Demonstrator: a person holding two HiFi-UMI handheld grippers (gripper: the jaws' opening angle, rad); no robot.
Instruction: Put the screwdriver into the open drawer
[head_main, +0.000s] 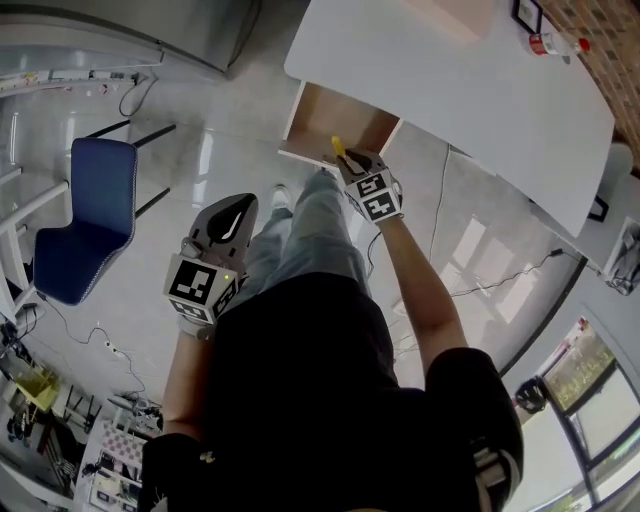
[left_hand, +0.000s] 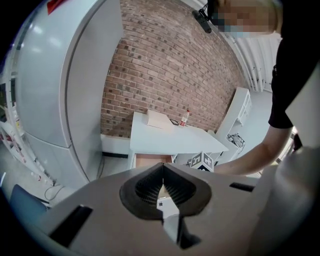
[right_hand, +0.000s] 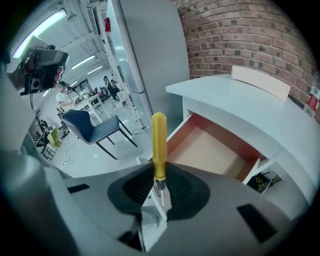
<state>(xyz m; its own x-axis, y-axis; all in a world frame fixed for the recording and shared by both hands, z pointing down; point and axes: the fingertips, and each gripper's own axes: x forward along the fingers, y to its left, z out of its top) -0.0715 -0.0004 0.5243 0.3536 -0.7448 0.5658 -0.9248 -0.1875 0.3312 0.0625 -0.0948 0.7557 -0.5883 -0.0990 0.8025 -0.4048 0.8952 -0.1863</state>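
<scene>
Head view looks down on the white counter (head_main: 480, 90) and the open drawer (head_main: 345, 122) pulled out from under it. The left tool (head_main: 232, 222) hangs by the person's leg, jaws pressed together on nothing. The right tool (right_hand: 159, 187) pinches the screwdriver (right_hand: 159, 142) by its shaft, yellow handle pointing out above the drawer's front edge.

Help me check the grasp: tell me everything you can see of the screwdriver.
The screwdriver has a smooth yellow, plastic-looking handle with a rounded end and a silvery metal neck. The right gripper is shut on that neck; the shaft and tip are hidden between its jaws. The handle points straight out from the jaws, in the air near the front edge of the open drawer, touching nothing else.
</scene>
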